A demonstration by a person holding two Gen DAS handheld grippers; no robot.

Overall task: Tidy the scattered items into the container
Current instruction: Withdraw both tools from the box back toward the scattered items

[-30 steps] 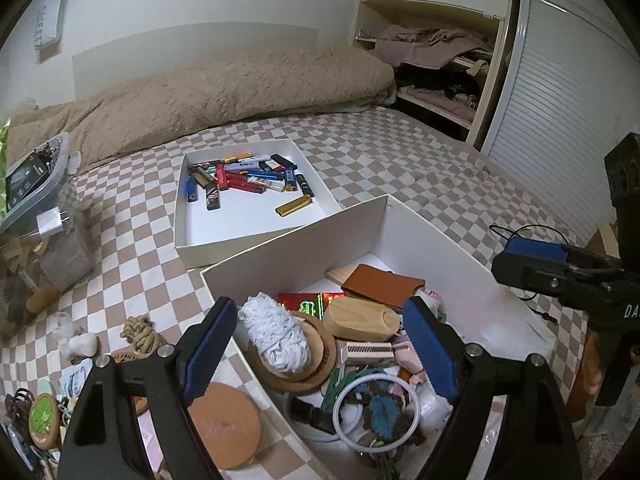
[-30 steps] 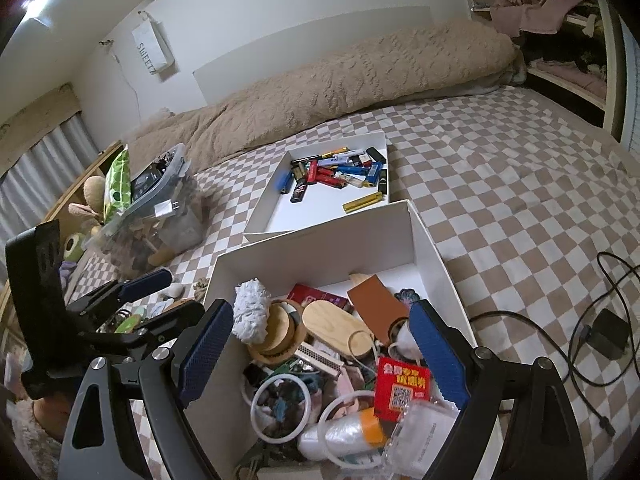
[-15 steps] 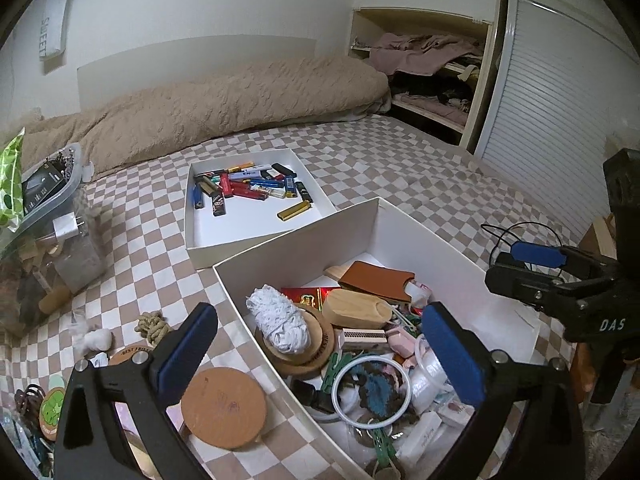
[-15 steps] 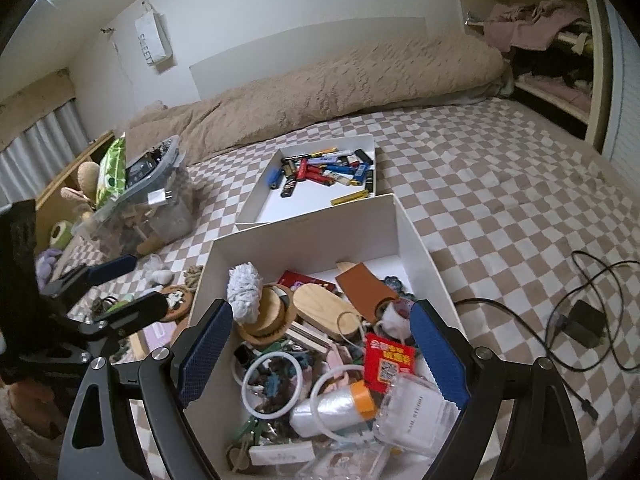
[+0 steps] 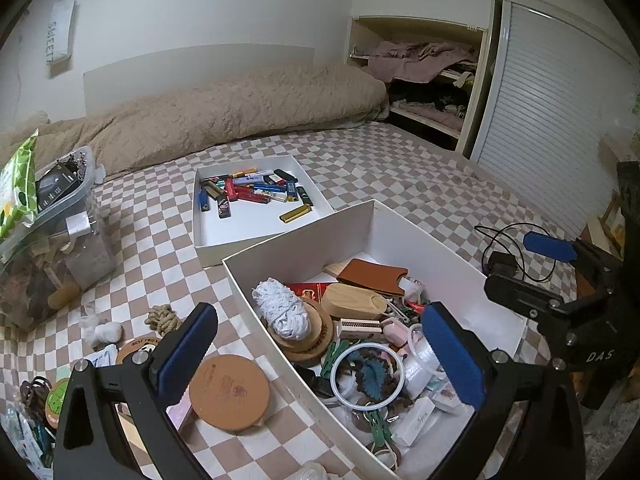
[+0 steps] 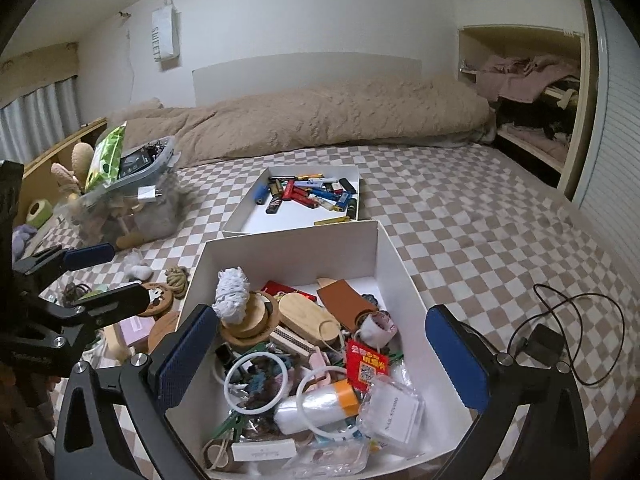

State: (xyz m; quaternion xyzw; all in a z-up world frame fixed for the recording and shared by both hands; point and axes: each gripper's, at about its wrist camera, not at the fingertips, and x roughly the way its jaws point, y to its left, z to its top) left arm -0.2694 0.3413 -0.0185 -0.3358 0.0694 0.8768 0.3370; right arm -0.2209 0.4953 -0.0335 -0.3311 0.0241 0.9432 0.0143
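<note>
Matt white cardboard box (image 6: 296, 248), woven checkered cloth sheet (image 6: 460, 216), smooth cork coaster (image 5: 229, 391), fluffy white yarn (image 5: 282, 314).

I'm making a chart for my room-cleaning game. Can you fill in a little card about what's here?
place: checkered bed cover
big box: white box full of odds and ends
small box: white tray with lighters
still outside: round cork coaster, rope knot, white ball
left tool: open, holding nothing
right tool: open, holding nothing

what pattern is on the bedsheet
A beige-and-white check on the bedsheet, clearest in the right wrist view.
</note>
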